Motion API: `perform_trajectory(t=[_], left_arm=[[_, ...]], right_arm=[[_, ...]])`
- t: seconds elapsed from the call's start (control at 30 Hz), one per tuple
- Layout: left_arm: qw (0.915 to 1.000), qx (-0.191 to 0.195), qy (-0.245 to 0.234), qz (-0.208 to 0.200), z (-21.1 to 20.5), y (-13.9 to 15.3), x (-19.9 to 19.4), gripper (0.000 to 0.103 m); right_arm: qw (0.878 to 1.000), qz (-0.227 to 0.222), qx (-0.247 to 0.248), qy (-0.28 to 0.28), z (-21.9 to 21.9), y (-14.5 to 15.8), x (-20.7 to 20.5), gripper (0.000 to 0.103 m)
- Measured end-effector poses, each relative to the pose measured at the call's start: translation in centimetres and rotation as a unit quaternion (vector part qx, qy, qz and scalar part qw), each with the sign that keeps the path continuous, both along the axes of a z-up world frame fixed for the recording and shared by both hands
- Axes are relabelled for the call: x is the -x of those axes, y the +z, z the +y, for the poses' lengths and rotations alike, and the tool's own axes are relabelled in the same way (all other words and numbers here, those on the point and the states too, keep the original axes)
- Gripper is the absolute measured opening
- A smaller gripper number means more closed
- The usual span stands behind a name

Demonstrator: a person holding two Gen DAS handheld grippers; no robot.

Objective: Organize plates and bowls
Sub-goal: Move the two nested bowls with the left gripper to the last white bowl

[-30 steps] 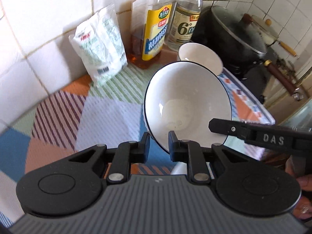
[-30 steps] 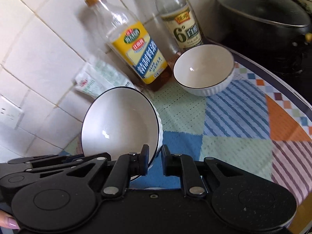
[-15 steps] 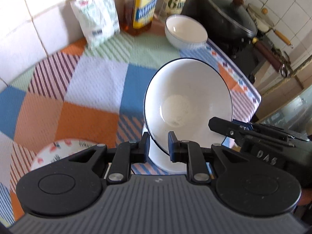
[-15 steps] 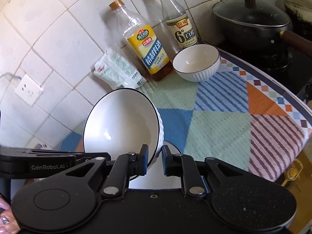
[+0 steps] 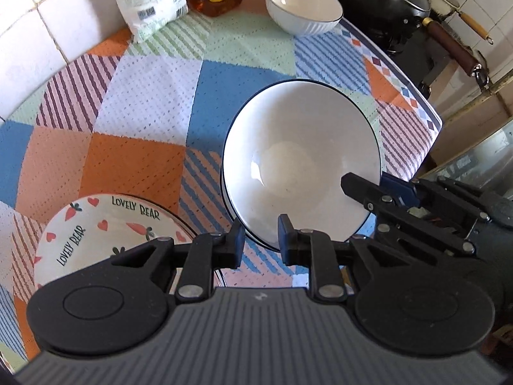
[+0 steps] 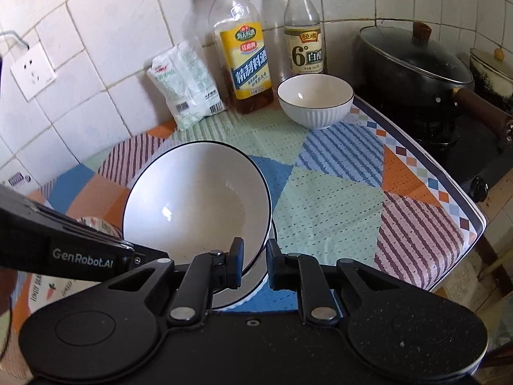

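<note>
Tiled kitchen corner, patchwork mat (image 5: pixel 141 160) on the counter. Both claws pinch one big white bowl (image 5: pixel 301 166) by its near rim, tilted: left gripper (image 5: pixel 260 240) low center, right gripper (image 6: pixel 253 261) likewise. Carrot plate (image 5: pixel 96 224) lower left, nearest the left hand. Small bowl (image 6: pixel 315 99) far back by the bottles.
</note>
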State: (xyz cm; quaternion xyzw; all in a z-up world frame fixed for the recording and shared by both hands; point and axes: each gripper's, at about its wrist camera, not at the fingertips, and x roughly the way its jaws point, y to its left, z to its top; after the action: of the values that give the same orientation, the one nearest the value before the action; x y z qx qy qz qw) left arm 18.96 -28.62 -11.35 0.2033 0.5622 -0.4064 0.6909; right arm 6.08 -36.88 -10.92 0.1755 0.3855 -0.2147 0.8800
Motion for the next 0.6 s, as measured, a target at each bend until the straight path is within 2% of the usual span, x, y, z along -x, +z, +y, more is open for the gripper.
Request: perform_trajectory(t=[0.43, 0.6], left_arm=[[0.9987, -0.031, 0.015, 0.037, -0.9, -0.6, -1.0, 0.023], [0.9971, -0.045, 0.016, 0.058, -1.0, -1.2, -1.4, 0.024]], right_arm=[[0.993, 0.042, 0.093, 0.059, 1.4, -0.4, -1.8, 0.018], [0.991, 0.053, 0.099, 0.071, 1.5, -0.5, -1.7, 0.018]])
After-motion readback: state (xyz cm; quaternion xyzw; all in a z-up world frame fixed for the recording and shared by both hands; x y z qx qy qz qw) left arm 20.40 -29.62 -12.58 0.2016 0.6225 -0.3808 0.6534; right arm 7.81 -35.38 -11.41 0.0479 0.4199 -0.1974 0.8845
